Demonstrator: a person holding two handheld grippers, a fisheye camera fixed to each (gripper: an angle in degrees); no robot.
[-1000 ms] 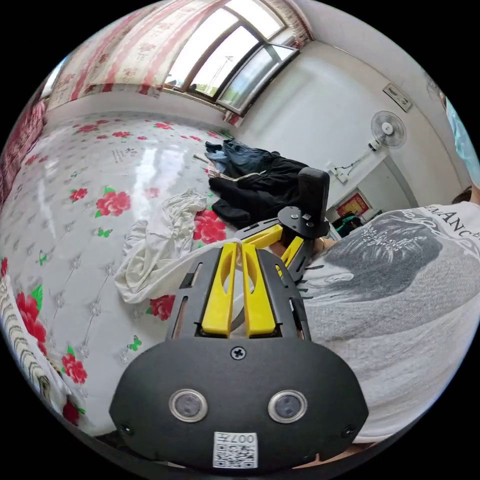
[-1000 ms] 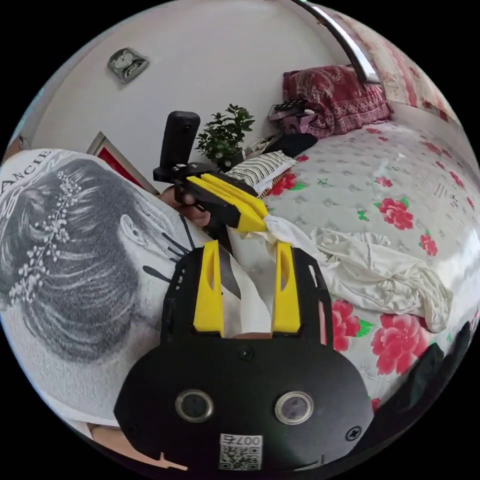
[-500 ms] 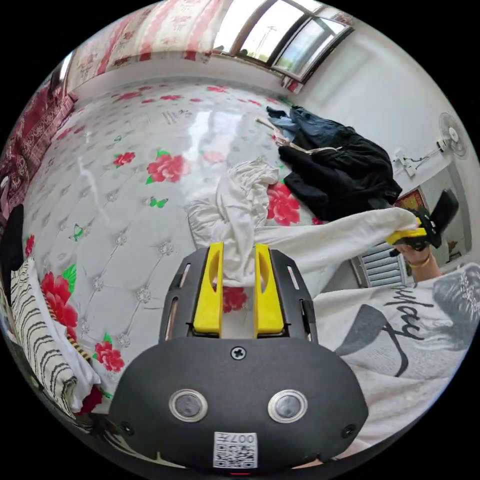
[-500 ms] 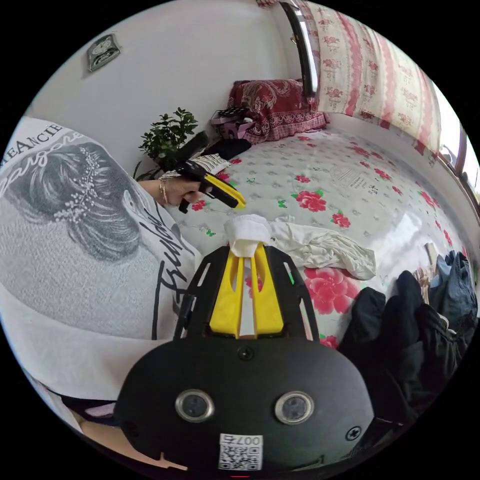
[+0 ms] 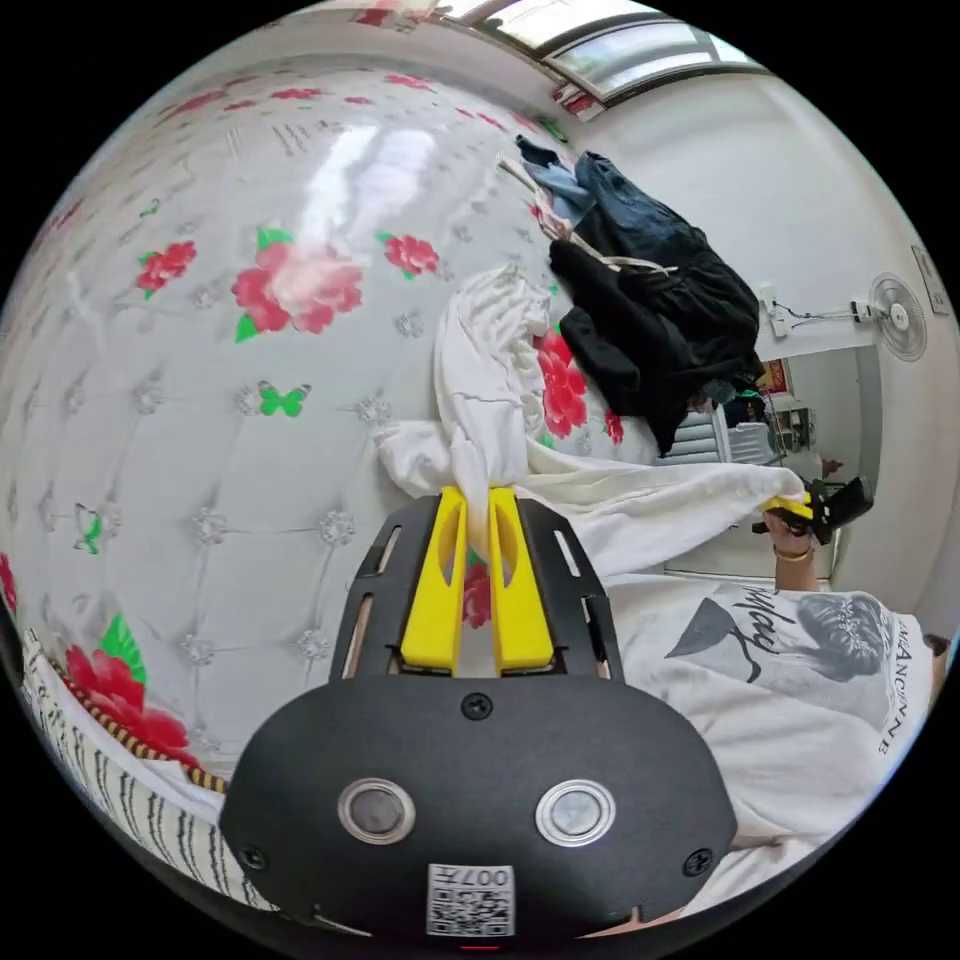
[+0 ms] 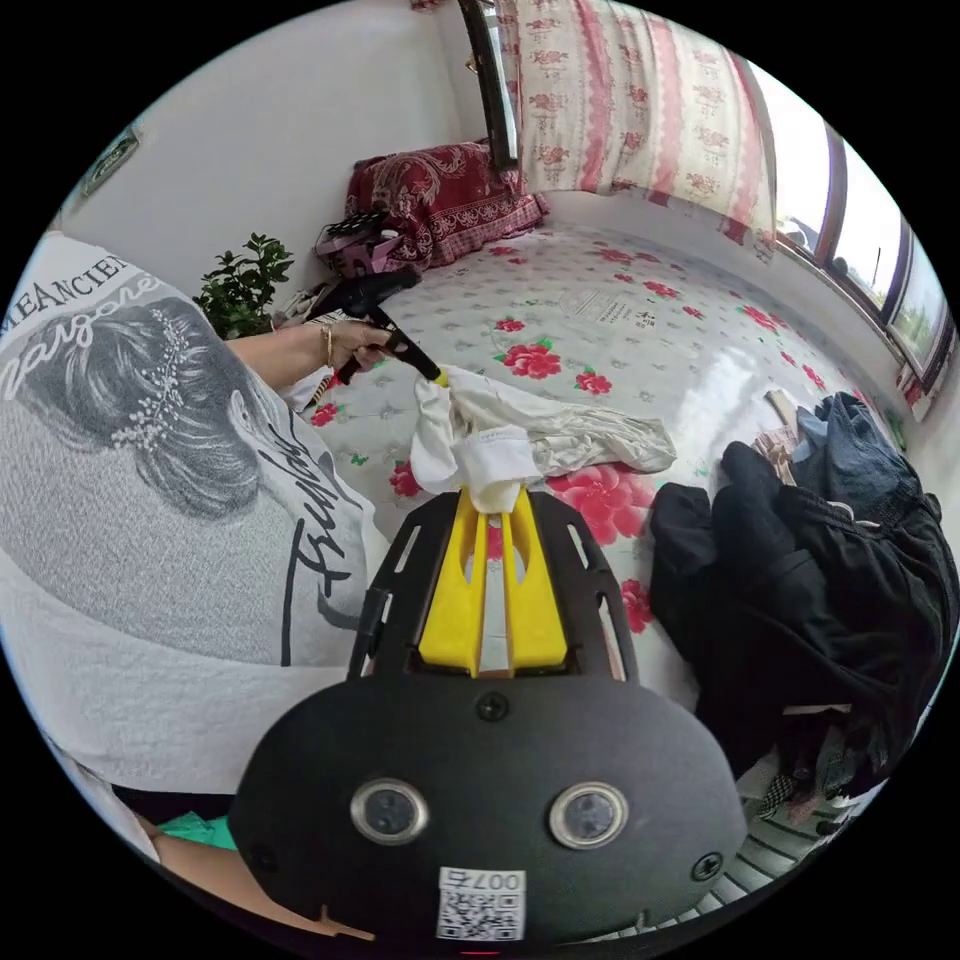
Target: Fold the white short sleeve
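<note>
The white short sleeve (image 5: 480, 400) lies bunched on the flowered bed (image 5: 200, 420), drawn out between two grips, apparently so its edge can be stretched flat before any fold is made. The left hand-held gripper (image 5: 477, 505) has its yellow jaws pinched together on a twisted wad of the cloth, and from there a taut band of fabric runs across to the right hand-held gripper (image 5: 790, 505), held out by the person's hand (image 5: 795, 530) near the bed's edge. In the right gripper view, the right hand-held gripper (image 6: 492, 500) is closed on a small folded corner of the shirt (image 6: 540, 440), with the rest trailing back to the left hand-held gripper (image 6: 435, 378). The body of the shirt is still crumpled, so I would judge the spreading only begun. A heap of dark clothes (image 5: 650, 320) sits just beside the shirt and may crowd the space needed to lay it flat. A striped cloth (image 5: 130, 810) lies at the near edge, and a potted plant (image 6: 240, 290) stands by the wall.
</note>
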